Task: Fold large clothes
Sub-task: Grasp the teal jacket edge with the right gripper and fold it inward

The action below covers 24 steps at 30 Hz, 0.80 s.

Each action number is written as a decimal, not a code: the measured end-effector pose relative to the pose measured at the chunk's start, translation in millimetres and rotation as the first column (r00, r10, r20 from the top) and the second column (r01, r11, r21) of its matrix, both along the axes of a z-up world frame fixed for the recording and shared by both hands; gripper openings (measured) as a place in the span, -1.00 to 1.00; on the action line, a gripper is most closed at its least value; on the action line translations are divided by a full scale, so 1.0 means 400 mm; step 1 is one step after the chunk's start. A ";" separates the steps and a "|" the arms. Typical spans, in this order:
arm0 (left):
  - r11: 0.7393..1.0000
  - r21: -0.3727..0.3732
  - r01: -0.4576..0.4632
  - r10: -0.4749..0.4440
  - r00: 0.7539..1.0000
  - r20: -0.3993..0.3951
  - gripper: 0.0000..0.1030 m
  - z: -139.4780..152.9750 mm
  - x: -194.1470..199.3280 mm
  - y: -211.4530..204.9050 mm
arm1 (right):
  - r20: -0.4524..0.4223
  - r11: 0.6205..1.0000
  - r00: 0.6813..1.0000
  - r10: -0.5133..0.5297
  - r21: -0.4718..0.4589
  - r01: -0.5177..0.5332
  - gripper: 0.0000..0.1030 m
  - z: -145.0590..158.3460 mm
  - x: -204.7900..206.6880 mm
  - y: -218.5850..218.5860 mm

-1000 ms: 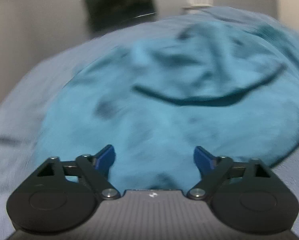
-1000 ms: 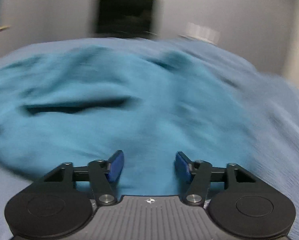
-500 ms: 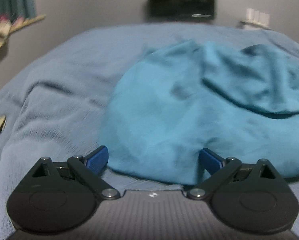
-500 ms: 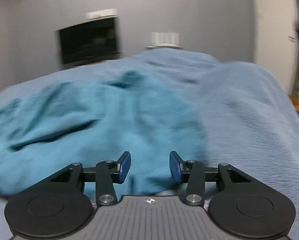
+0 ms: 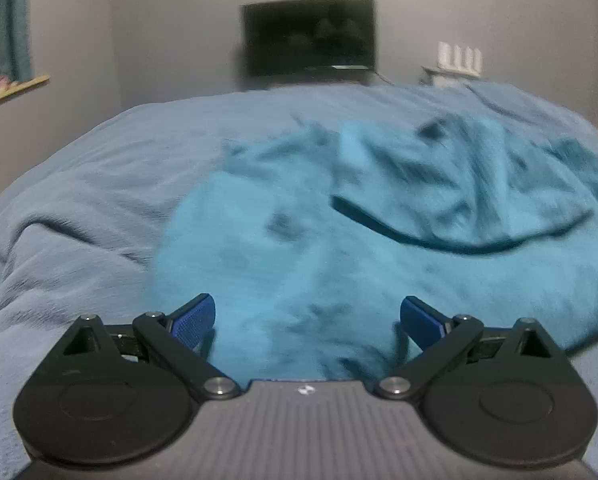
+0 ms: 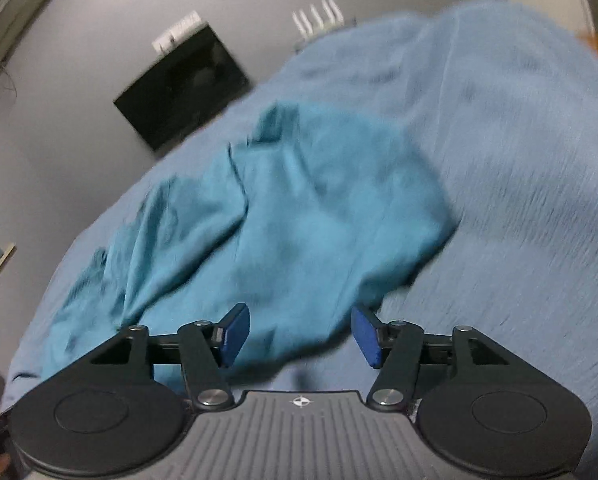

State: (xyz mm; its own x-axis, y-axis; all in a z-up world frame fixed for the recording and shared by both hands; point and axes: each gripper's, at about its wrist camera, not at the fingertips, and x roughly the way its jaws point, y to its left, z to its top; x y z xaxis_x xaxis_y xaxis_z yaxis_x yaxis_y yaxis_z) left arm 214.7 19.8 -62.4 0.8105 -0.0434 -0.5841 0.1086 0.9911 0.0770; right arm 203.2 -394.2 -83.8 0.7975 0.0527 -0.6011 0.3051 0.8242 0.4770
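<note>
Opening now, the right gripper (image 6: 301,334) has its jaws spreading apart vs. the narrower set seen 0.5 s ago; the near edge of the teal garment (image 6: 283,216) sits betw. the blue pads but neither pad presses it, so nothing is held. Its view has also rolled hard: the dark screen (image 6: 181,88) now tilts in the upper left of the frame, where before it sat nearly level.

Left gripper (image 5: 307,320) is wide, as in both earlier shots, w/ garment cloth lying betw. the pads at lower centre and no pinch visible.

The garment (image 5: 379,232) lies bunched on the blue bedspread (image 5: 99,200), filling centre and right of the left view, w/ 1 dark fold line running across the right half. In the right view it spreads from lower left to centre, its right edge ending on bare bedspread (image 6: 519,160).

Judgement: both tools look free of cloth, so this reads as a reset betw. grabs, prob. lining up on the near hem. Garment is still crumpled, not flat; folding proper looks barely begun. Motion blur hides hem detail.
</note>
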 end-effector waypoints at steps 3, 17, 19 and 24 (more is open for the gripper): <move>0.999 0.002 0.038 -0.038 0.999 -0.017 0.93 -0.015 0.009 -0.023 | -0.046 0.999 0.998 -0.037 0.023 0.038 0.16 -0.036 0.026 -0.002; 0.990 -0.022 0.142 -0.141 0.990 0.011 0.93 -0.021 0.045 -0.082 | 0.146 0.938 0.943 -0.299 0.225 0.263 -0.16 -0.082 0.123 -0.058; 0.985 -0.032 0.167 -0.166 0.985 0.046 0.93 0.002 0.042 -0.105 | 0.231 0.969 0.947 -0.225 0.157 0.192 -0.18 -0.037 0.125 -0.037; 0.985 -0.017 0.170 -0.167 0.980 0.110 0.93 0.051 0.101 -0.205 | 0.173 0.940 0.953 -0.248 0.281 0.194 0.01 -0.080 0.147 -0.098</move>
State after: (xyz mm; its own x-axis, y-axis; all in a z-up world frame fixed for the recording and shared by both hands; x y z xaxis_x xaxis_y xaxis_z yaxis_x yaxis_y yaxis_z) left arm 255.0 -62.1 -41.9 0.8486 -0.1989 -0.4902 0.2665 0.9612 0.0714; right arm 261.9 -433.2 -115.8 0.9100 -0.0075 -0.4144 0.3394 0.5875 0.7346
